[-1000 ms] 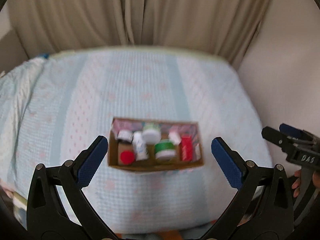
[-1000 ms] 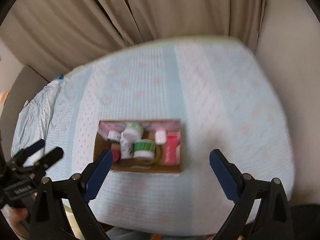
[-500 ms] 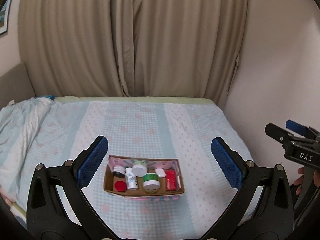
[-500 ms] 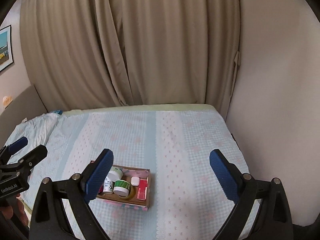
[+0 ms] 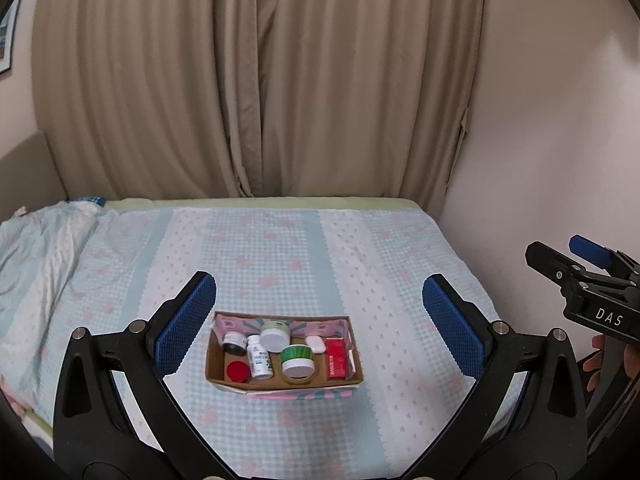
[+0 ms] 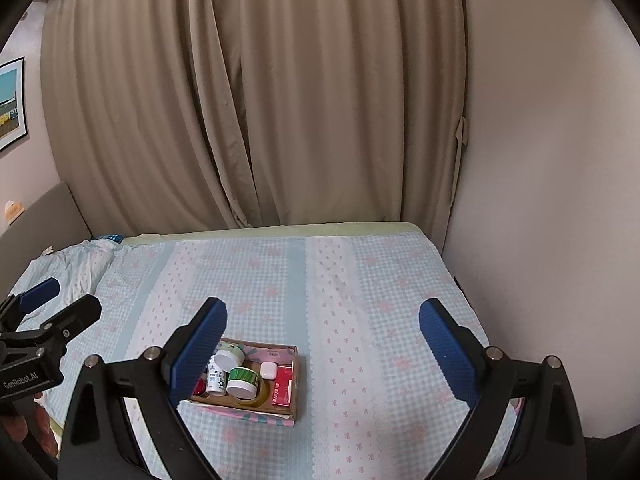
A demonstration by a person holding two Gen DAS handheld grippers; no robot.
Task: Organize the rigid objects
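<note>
While both grippers hang released, the cardboard box lies long-axis crosswise, centred ahead of the left gripper but left of the right gripper.

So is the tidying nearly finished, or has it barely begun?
It looks nearly finished. The cardboard box on the bed already holds every small item in view: the red packet, the green-banded jar, the white bottle and the rest. Nothing is in hand: the left hand-held gripper and right hand-held gripper hang open and empty. No loose item remains visible.
</note>
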